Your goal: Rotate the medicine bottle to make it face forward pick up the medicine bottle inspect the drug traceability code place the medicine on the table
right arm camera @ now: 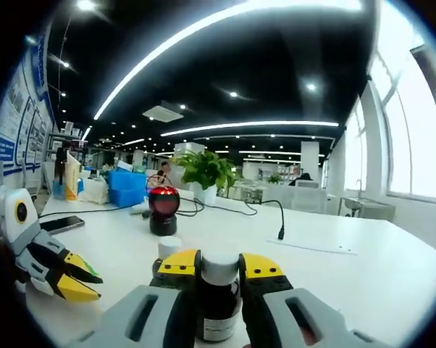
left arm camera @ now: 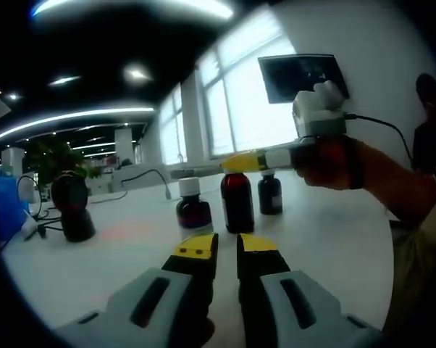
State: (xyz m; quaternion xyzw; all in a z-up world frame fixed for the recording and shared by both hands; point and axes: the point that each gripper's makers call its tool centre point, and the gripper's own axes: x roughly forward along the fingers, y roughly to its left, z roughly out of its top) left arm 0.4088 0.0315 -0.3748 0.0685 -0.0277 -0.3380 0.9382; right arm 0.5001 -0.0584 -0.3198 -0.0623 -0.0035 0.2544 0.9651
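Three dark medicine bottles with white caps stand in a row on the white table point(left arm camera: 327, 239). My right gripper point(left arm camera: 240, 162), held by a hand, reaches in from the right and is shut on the cap end of the middle bottle point(left arm camera: 237, 203). In the right gripper view that bottle point(right arm camera: 219, 304) sits between my right gripper's point(right arm camera: 219, 264) yellow-tipped jaws. A second bottle point(left arm camera: 194, 212) stands to its left and a third point(left arm camera: 269, 193) behind to its right. My left gripper point(left arm camera: 227, 245) hovers in front of the row, shut and holding nothing; it also shows at the left point(right arm camera: 79, 279).
A black barcode scanner point(right arm camera: 164, 209) with a red window stands on the table beyond the bottles, cables trailing from it. A phone point(right arm camera: 62, 225), a blue box point(right arm camera: 127, 190) and a potted plant point(right arm camera: 203, 171) lie farther back. The person's arm point(left arm camera: 392, 181) crosses the right side.
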